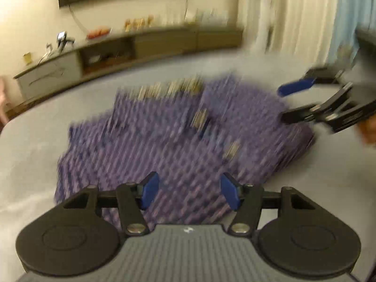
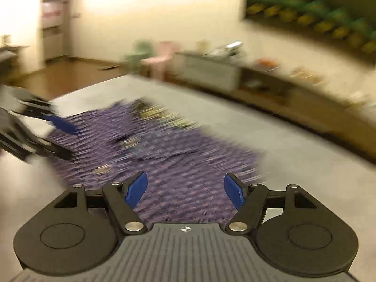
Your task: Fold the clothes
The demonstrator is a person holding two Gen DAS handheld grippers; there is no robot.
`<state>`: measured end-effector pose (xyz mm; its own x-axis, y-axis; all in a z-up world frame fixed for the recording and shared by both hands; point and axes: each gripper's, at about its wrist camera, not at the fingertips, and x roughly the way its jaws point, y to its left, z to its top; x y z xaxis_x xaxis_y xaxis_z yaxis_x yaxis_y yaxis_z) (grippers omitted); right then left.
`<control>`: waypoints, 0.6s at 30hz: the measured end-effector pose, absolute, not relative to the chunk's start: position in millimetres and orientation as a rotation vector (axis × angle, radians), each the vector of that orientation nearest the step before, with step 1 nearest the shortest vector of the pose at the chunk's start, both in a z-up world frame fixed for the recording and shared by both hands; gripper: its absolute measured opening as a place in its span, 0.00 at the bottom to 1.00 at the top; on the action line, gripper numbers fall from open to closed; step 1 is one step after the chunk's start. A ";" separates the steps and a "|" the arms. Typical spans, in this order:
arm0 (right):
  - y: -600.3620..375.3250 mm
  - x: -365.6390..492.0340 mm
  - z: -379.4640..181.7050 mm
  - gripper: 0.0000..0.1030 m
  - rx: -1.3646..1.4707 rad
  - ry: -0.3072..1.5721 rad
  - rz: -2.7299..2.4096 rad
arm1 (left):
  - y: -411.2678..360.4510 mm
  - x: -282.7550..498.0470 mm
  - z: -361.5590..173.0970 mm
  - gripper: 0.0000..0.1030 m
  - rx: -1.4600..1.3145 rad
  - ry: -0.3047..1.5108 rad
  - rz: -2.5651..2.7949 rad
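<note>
Purple patterned garment lies partly folded on the grey surface; left gripper and right gripper both spread wide, empty

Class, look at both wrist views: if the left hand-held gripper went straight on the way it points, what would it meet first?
Probably the purple garment lying on the grey surface. The left hand-held gripper is open and holds nothing, and the cloth fills the gap ahead. Motion blur makes depth uncertain.
</note>
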<state>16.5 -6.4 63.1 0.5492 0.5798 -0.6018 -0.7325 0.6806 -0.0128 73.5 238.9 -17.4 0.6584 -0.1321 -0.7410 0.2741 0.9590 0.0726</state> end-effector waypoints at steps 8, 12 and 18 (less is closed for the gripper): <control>-29.7 38.7 65.1 0.63 -0.127 0.764 0.850 | 254.3 89.6 -20.4 0.59 0.105 0.863 -0.183; -33.4 76.1 72.5 0.63 -0.090 0.699 0.710 | 261.9 97.6 -21.8 0.60 0.065 0.883 -0.159; -21.7 78.9 35.4 0.74 -0.192 0.760 0.632 | 261.5 98.3 -10.4 0.71 0.018 0.856 -0.126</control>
<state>78.9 -21.7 35.4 0.5513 0.4632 -0.6939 -0.5972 0.7999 0.0595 98.3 261.5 -10.4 0.6485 -0.1040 -0.7541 0.1186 0.9923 -0.0348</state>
